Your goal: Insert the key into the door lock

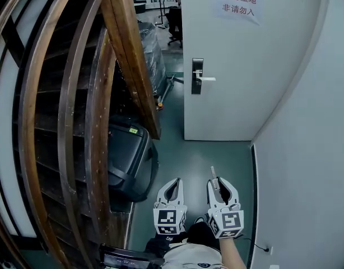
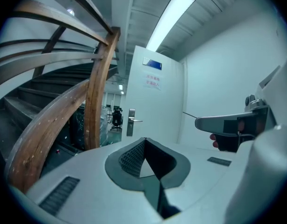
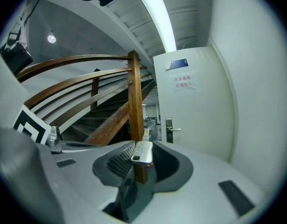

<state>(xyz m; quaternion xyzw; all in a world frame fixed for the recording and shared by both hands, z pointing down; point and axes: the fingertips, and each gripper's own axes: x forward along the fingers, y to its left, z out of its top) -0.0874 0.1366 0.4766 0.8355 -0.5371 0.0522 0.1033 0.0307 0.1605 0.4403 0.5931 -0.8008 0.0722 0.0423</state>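
The white door [image 1: 239,60] stands ahead, with its silver lock plate and lever handle [image 1: 198,76] on the left edge. The lock [image 2: 131,122] shows small and far off in the left gripper view, and the lock [image 3: 169,129] is just as distant in the right gripper view. My right gripper [image 1: 219,182] is shut on the key [image 1: 213,173], whose blade sticks forward past the fingertips. Between the dark pads, the key's silver head [image 3: 142,151] shows in close-up. My left gripper [image 1: 173,182] hangs beside the right one, shut with nothing in it.
A curved wooden staircase [image 1: 77,111] with a thick rail fills the left side. Under it stands a black machine [image 1: 127,153]. A grey wall [image 1: 312,150] closes the right side. A paper sign [image 1: 238,4] is stuck on the door. Green floor [image 1: 205,156] runs to the door.
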